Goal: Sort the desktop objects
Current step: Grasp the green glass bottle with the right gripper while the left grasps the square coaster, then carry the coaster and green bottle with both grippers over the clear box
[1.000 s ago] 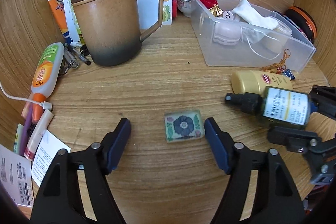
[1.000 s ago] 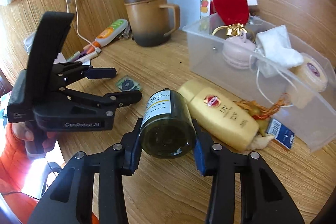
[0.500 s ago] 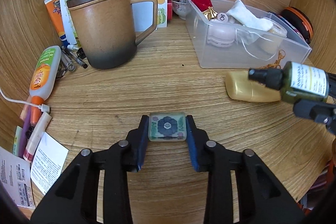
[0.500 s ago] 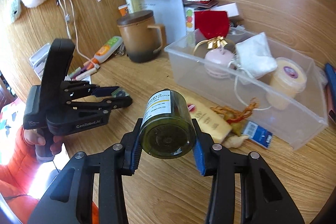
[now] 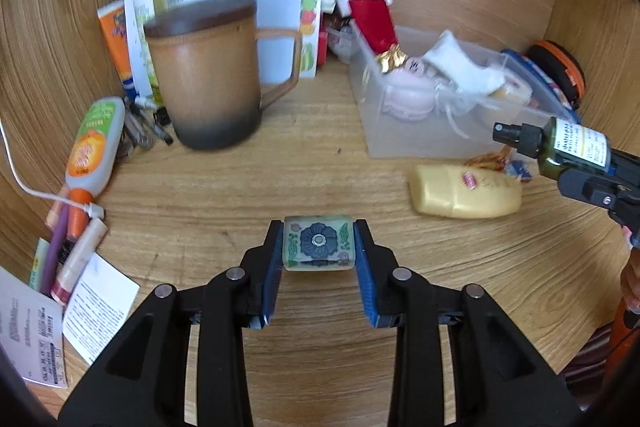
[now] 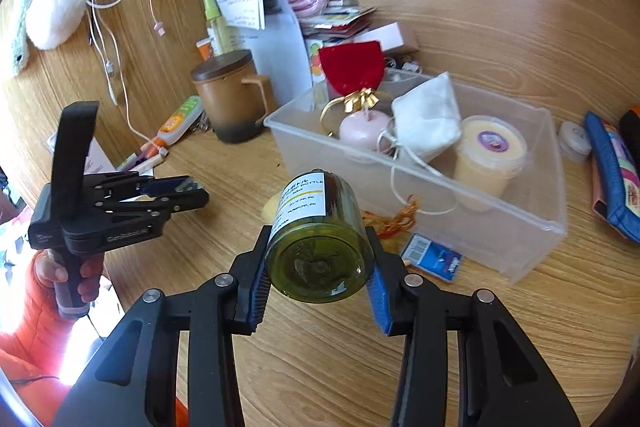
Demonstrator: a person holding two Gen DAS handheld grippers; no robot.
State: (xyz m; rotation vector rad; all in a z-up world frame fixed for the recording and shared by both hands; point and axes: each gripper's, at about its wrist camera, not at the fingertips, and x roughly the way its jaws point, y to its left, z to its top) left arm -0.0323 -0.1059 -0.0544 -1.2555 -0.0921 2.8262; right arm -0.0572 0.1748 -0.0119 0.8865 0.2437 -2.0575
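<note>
My left gripper [image 5: 319,247] is shut on a small glassy block with a blue flower [image 5: 319,246] and holds it above the wooden desk; it also shows in the right wrist view [image 6: 188,187]. My right gripper [image 6: 318,261] is shut on a dark green spray bottle [image 6: 318,235], held on its side in the air in front of the clear plastic bin [image 6: 520,227]. The bottle shows at the right of the left wrist view [image 5: 568,151]. A yellow sunscreen tube [image 5: 466,191] lies on the desk before the bin [image 5: 400,139].
A brown lidded mug [image 5: 208,75] stands at the back left, with tubes and pens [image 5: 94,143] beside it and papers [image 5: 92,311] at the left edge. The bin holds a candle, a white pouch and a tub. A blue packet [image 6: 432,257] lies by the bin.
My left gripper closed on the flower block and lifted it off the desk. My right gripper raised the green bottle higher and toward the bin.
</note>
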